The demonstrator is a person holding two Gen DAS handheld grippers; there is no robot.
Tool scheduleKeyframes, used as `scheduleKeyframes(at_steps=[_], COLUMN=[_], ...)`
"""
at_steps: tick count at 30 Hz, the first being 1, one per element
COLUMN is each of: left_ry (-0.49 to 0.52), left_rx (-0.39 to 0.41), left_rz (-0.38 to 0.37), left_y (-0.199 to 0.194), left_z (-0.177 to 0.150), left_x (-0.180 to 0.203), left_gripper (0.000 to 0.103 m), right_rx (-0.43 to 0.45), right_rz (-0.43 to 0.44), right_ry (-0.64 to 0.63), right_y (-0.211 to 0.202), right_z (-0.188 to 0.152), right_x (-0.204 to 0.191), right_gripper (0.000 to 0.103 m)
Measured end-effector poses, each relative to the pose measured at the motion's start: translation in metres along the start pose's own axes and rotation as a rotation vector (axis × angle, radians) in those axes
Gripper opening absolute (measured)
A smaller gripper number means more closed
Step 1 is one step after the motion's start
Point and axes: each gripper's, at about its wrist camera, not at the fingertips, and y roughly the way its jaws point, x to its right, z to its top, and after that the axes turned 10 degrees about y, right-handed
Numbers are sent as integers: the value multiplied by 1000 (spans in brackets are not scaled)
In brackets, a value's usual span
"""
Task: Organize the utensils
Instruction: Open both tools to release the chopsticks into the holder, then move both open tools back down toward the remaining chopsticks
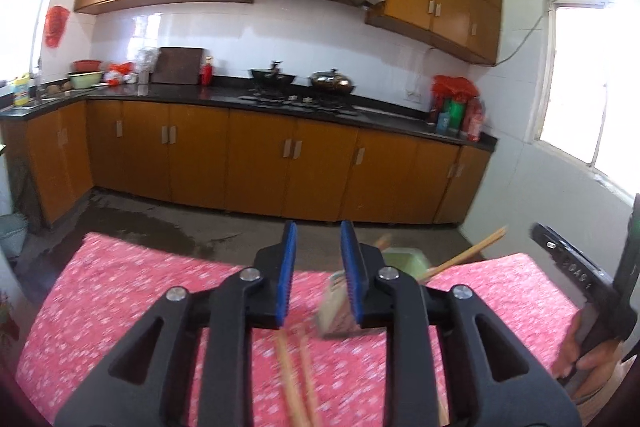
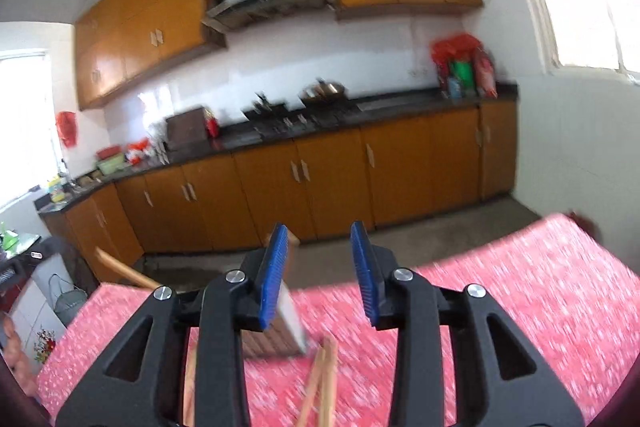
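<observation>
My left gripper is open and empty above a table with a pink flowered cloth. A pair of wooden chopsticks lies on the cloth below it. A pale green utensil holder stands just right of the fingers, with chopsticks leaning out of it. My right gripper is open and empty over the same cloth. The holder sits under its left finger, blurred, and loose chopsticks lie below. Another chopstick sticks out left.
The other hand-held gripper's black body and a hand are at the table's right edge. Beyond the table lie a concrete floor, orange kitchen cabinets and a dark counter with a stove and pans.
</observation>
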Motion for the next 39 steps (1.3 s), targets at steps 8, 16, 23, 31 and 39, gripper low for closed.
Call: scheduleKeyframes(at_steps=[8,16,23,31,39], left_ry=[-57,-75,-47,-21,41], left_rx=[-281,-418,-467,-515,-553], left_rz=[67,-9,-56,-105,-79], left_y=[33,54,57,64,70], left_z=[-109,-162,-176,-187,-197], left_x=[-42,-25,-4,12,23], left_gripper=[28,28,28,20,15], right_rx=[-452,-614,-624,-565,-556], right_rz=[-43,-38,-59,-181,-177], right_ry=[11,-53,-80,-71,-87], right_y=[50,64,72,84,78], right_z=[-109,-170,-177,-172,-174], right_x=[49,35,28,41,44], right_gripper=[15,13,11,8,8])
